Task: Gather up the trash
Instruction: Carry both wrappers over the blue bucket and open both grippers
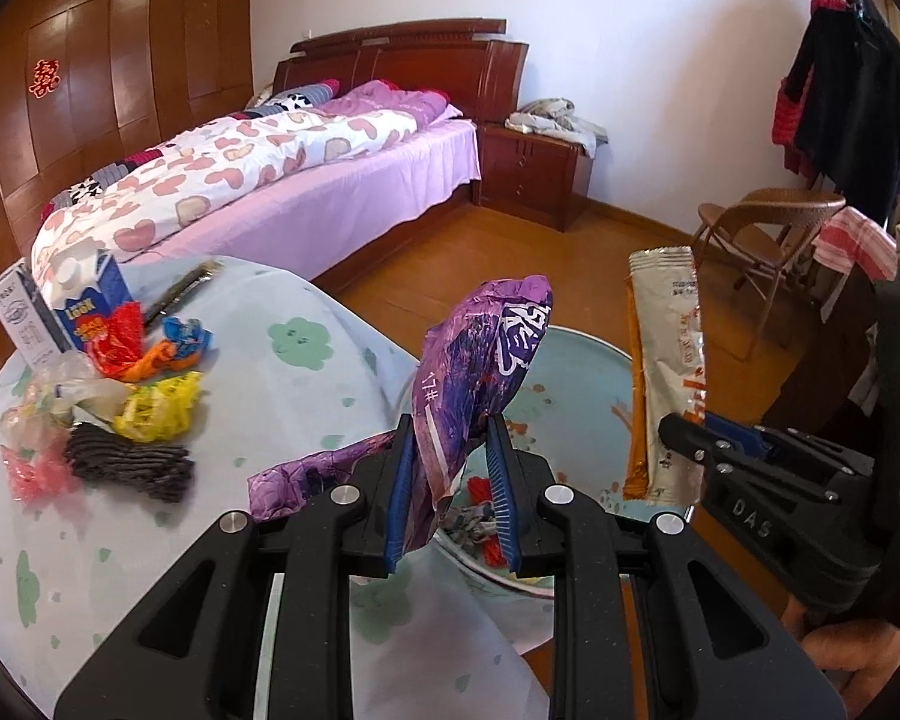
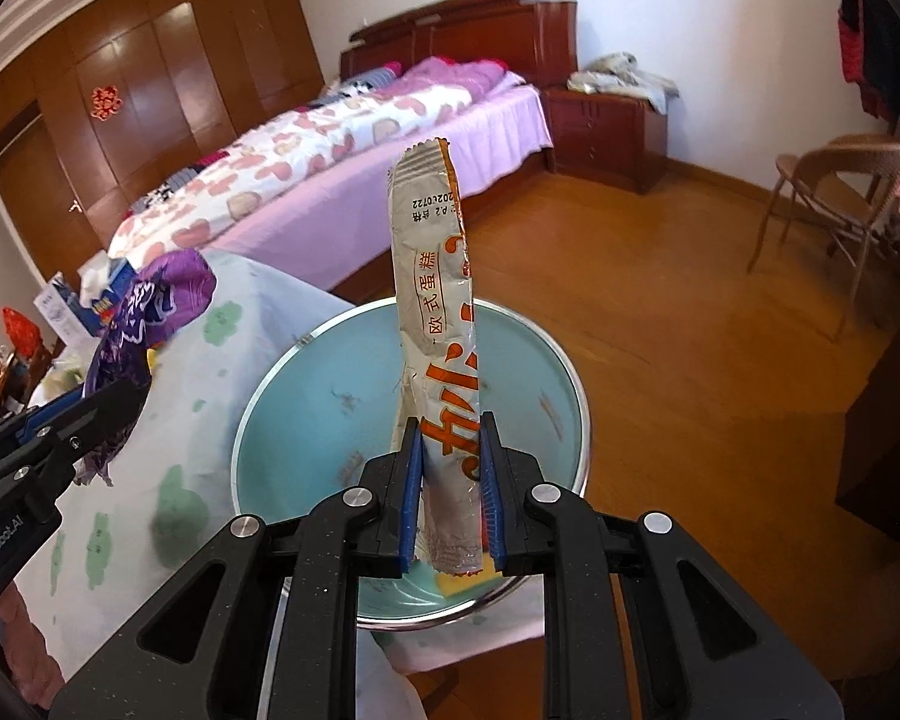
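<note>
Left tool (image 1: 450,480) clamped on a crumpled purple wrapper (image 1: 474,372), pads biting its lower half — the rest sticks up above the jaws. Right tool (image 2: 450,492) clamped on a long silver-orange snack wrapper (image 2: 438,324), gripped near its bottom end and standing upright. Both pieces hang over the teal basin (image 2: 546,360) beside the table (image 1: 306,324); a few scraps already lie in the basin.

Handling: both look like thin foil film, near weightless, crinkly, slick. Pinch across a flat or bunched section, not an edge, or it may slide out. On opening they could cling to the pads or drift, so release low over the basin.

More litter left on the table — yellow wrapper (image 1: 159,408), red wrapper (image 1: 117,339), black corrugated tray (image 1: 132,462), milk carton (image 1: 93,294).
</note>
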